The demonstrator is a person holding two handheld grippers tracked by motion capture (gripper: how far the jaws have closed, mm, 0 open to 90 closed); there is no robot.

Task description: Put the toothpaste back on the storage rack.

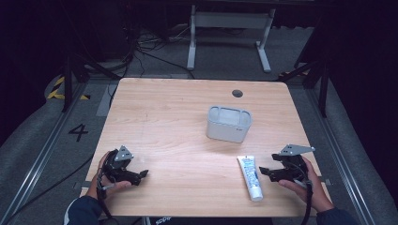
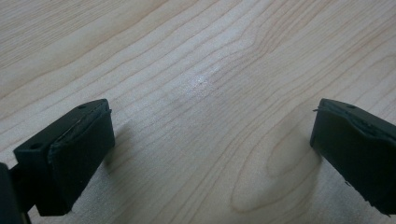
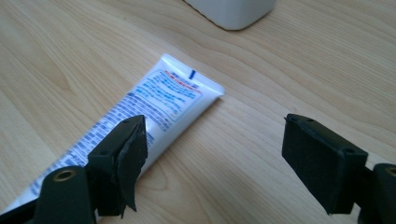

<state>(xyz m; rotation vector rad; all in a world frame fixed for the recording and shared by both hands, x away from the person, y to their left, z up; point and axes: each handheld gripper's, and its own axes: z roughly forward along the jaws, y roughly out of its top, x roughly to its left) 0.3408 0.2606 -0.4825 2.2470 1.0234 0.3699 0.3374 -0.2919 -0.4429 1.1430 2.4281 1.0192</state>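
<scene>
Toothpaste tube, white plastic with blue print (image 1: pixel 249 177), lies flat on wooden table (image 1: pixel 178 117), just beside right gripper (image 1: pixel 265 172), jaws wide, holding nothing. Left gripper (image 1: pixel 142 175) open, empty.

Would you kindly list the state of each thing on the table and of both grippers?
Tube: lying flat on the table, free, capped end toward the person.
Box: upright, apart from the tube.
Left gripper: open, nothing between its jaws.
Right gripper: open, beside the tube, not gripping it.
</scene>
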